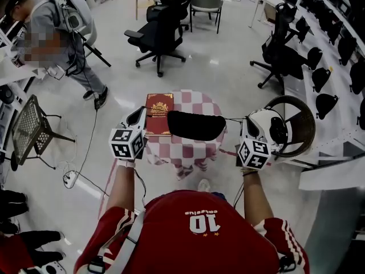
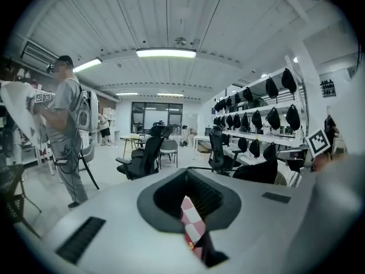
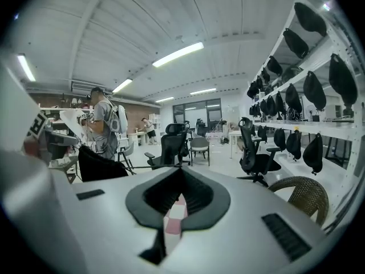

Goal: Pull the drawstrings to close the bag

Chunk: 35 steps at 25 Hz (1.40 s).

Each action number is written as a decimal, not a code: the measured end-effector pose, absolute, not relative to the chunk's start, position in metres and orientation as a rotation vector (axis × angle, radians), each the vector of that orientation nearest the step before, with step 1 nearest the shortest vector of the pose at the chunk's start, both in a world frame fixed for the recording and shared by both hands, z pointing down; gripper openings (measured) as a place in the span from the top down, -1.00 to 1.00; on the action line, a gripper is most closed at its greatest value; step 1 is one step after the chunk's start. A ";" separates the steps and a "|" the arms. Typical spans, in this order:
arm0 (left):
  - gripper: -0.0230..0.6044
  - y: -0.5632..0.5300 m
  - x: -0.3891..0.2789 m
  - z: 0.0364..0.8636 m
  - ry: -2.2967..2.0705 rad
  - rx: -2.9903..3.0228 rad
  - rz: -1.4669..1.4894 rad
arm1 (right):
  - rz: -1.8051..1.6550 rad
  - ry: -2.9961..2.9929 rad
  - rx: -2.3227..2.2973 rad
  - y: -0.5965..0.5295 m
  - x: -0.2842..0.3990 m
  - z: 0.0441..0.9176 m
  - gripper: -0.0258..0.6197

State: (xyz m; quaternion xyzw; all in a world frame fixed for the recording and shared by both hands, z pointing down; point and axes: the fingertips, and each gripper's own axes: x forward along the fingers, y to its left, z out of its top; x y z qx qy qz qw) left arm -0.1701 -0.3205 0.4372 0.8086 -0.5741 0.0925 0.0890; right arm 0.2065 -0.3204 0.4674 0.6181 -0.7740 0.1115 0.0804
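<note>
The round tabletop [image 1: 188, 148], under a red-and-white checked cloth, stands on the pale floor right in front of the person holding the grippers. A wicker chair [image 1: 304, 131] sits just to its right. A black office chair [image 1: 161, 32] stands farther off, and another person [image 1: 55, 19] in grey stands at the far left.

The black bag [image 1: 195, 125] hangs in the air over the near-middle of the tabletop, stretched sideways between the two grippers and clear of the cloth. From the head view I cannot tell whether its mouth is fully drawn together. The left gripper view shows it as a dark shape at the right [image 2: 258, 170]. The right gripper view shows it at the left [image 3: 100, 165].

A red book [image 1: 158, 125] with gold ornament lies flat on the left part of the tabletop, partly behind the bag's left end.

The left gripper [image 1: 141, 116] is at the bag's left and the right gripper [image 1: 246, 122] at its right, both raised to about the same level. On each, the jaws are pressed together with only a sliver of checked cloth showing through the gap below.

The left drawstring [image 1: 155, 113] runs taut from the bag's left end into the left jaws, which pinch it. The right drawstring [image 1: 234, 119] runs likewise into the right jaws.
</note>
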 end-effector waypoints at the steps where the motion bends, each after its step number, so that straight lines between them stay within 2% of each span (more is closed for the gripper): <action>1: 0.90 -0.322 -0.171 0.437 -1.713 2.400 0.256 | 0.335 -2.319 1.861 -0.320 0.208 0.465 0.86; 14: 0.90 -0.326 -0.198 0.427 -1.857 2.288 0.240 | 0.350 -2.289 1.986 -0.315 0.235 0.442 0.86; 29: 0.90 -0.339 -0.248 0.439 -1.981 2.162 0.281 | 0.431 -2.180 2.034 -0.330 0.283 0.468 0.86; 35: 0.90 -0.362 -0.246 0.456 -1.936 2.147 0.285 | 0.484 -2.152 2.055 -0.353 0.305 0.482 0.86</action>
